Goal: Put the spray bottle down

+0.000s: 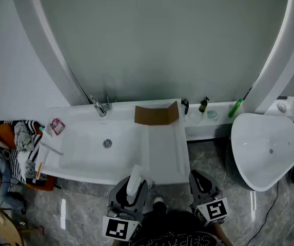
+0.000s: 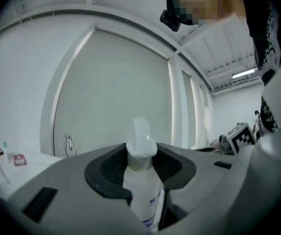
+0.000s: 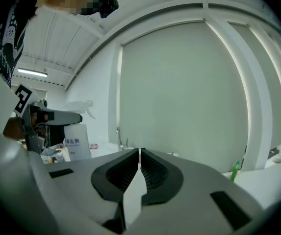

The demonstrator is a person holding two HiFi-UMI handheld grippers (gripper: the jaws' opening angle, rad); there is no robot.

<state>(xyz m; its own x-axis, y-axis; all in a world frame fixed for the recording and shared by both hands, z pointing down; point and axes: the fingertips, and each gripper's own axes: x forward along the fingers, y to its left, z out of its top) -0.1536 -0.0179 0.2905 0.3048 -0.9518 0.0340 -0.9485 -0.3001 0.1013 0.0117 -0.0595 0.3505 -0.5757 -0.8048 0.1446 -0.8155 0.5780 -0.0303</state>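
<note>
A white spray bottle [image 1: 135, 174] stands upright between the jaws of my left gripper [image 1: 135, 184], low in the head view, just in front of the white sink counter's [image 1: 167, 158] near edge. In the left gripper view the bottle [image 2: 142, 185] fills the gap of the gripper [image 2: 141, 168], with the pads pressing on its neck and body. My right gripper [image 1: 201, 182] is beside it to the right, jaws together and holding nothing. In the right gripper view the gripper [image 3: 139, 156] is shut, and the bottle [image 3: 77, 138] shows at the far left.
The counter holds a sink basin [image 1: 90, 147] with a faucet [image 1: 99, 106], a folded cardboard piece [image 1: 156, 115] and a pink packet [image 1: 57, 126]. Small bottles [image 1: 203, 104] and a green item [image 1: 235, 107] line the back ledge. A white bowl-shaped fixture [image 1: 267, 147] sits at right. Clothes and clutter [image 1: 21, 147] lie at left.
</note>
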